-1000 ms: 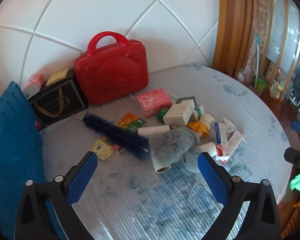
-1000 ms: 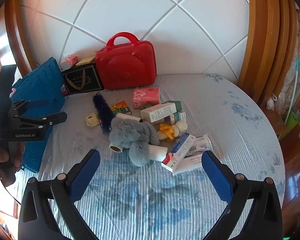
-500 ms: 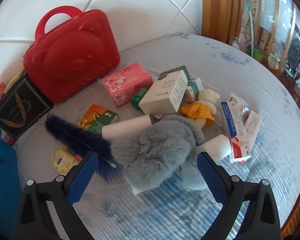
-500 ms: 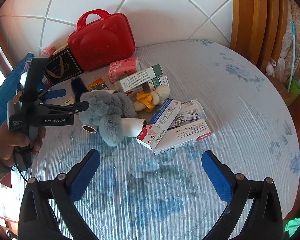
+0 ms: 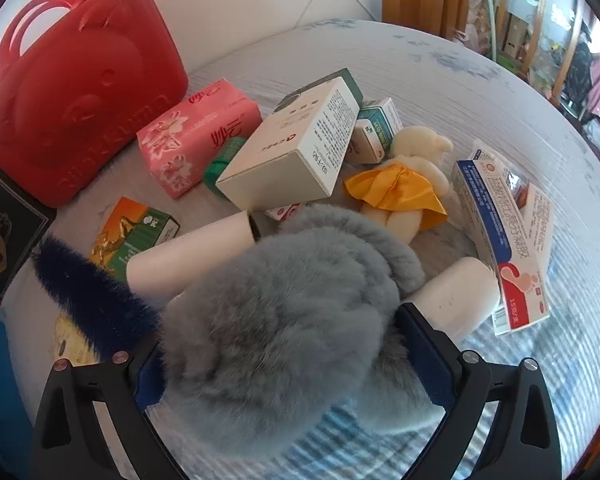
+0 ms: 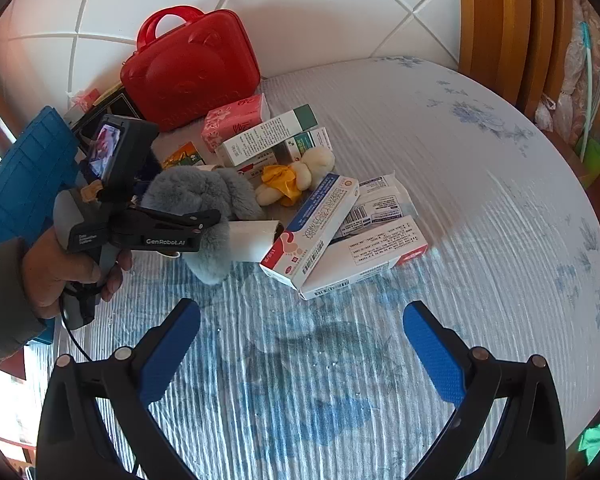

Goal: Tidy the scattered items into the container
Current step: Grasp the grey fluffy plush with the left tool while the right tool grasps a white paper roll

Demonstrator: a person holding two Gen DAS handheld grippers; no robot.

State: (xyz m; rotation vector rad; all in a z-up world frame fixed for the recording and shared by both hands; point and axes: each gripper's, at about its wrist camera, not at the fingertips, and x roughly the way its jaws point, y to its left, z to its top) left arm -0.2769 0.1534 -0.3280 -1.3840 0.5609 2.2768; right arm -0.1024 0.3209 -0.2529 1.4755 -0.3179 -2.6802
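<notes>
The left hand-held gripper stands wide open, one finger on either side of the grey fluffy toy in the heap at the middle of the desk, not yet closed on it. The right hand-held gripper hangs open and empty over the desk's near edge. A blue crate stands at the left edge, well apart.

Black gripper frames w/ blue textured jaws, silver screws; left gripper marked "GenRobot.AI"; grey sleeve.
</notes>
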